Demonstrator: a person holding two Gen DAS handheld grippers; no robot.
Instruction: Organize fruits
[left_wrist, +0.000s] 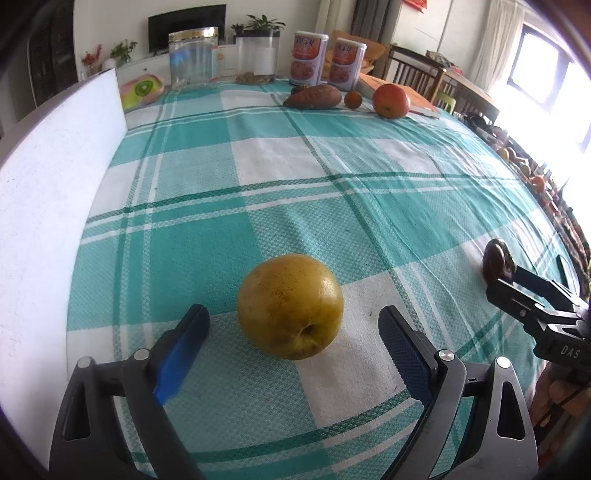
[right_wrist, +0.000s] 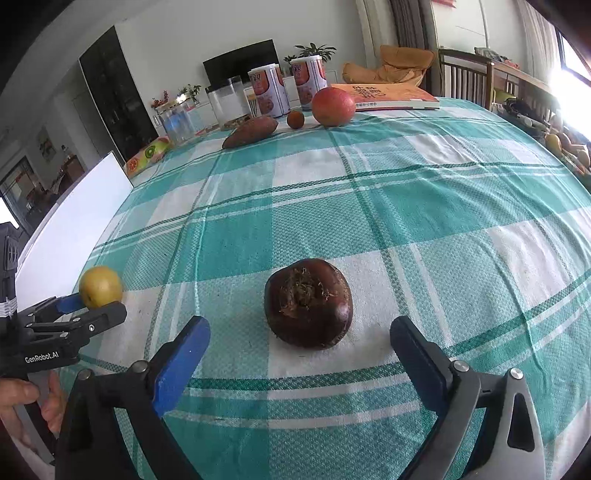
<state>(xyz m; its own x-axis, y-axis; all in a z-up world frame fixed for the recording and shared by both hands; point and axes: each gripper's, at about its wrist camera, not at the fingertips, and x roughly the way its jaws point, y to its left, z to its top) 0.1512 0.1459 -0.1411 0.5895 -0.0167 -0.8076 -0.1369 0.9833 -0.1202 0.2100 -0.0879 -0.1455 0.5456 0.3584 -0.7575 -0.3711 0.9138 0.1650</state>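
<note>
Pre-grasp step: your left gripper (left_wrist: 293, 325) sits spread wide, nothing gripped, around the yellow pear (left_wrist: 290, 305) on the checked tablecloth (left_wrist: 280, 166). Your right gripper (right_wrist: 300, 332) likewise gapes around the water chestnut (right_wrist: 308, 302). Next, likely: advance both slightly, then squeeze.

woven cloth tablecloth (left_wrist: 280, 162), matt

Teal-and-white checked cloth (left_wrist: 280, 162); yellow pear (left_wrist: 290, 321); dark maroon fruit (right_wrist: 308, 302); red-orange apple (left_wrist: 390, 100); blue finger pads (right_wrist: 181, 365).
</note>
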